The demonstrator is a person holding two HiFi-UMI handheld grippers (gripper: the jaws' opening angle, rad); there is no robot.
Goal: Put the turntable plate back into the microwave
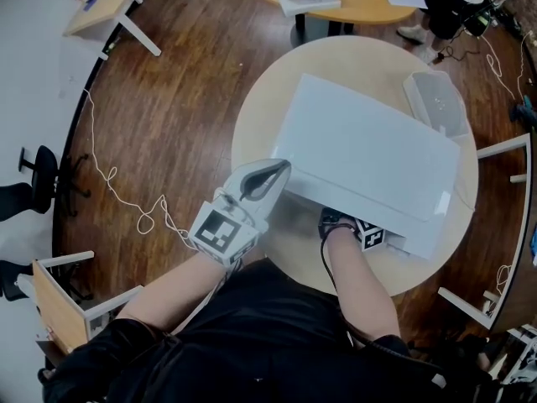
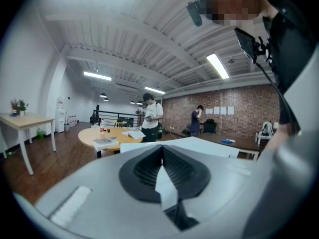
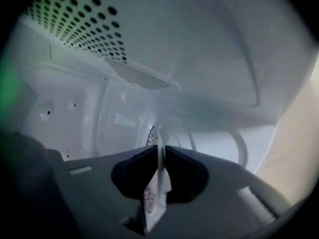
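Right gripper view looks deep into the cavity of the white box-shaped microwave oven (image 3: 65,98), with a perforated wall up and to the left. The right claw (image 3: 160,152) has its dark jaws drawn close and clenched on a thin pale sliver that fills the slit between the tips. I judge that sliver to be the rim of the clear round glass turntable plate (image 3: 219,136), seen edge-on. From the tips, the plate's faint curved bands sweep ahead and to the right across the cavity. So the plate is inside the oven, straight in front of this claw and touching it. Being round, it has no long axis, and I cannot tell whether it sits level on the cavity floor.

In the head view the oven stands on a round pale wooden bench (image 1: 252,133), and the right forearm (image 1: 361,284) reaches in under the oven's top at the front. The left claw (image 1: 273,175) hangs outside by the oven's front left corner, tips together on nothing and well apart from the plate. The right hand is the nearer, so seating the plate and letting go falls to it.

Count: one oven, one plate, two claws, one bench, and one clear plastic box (image 1: 436,99) at the oven's far right end.
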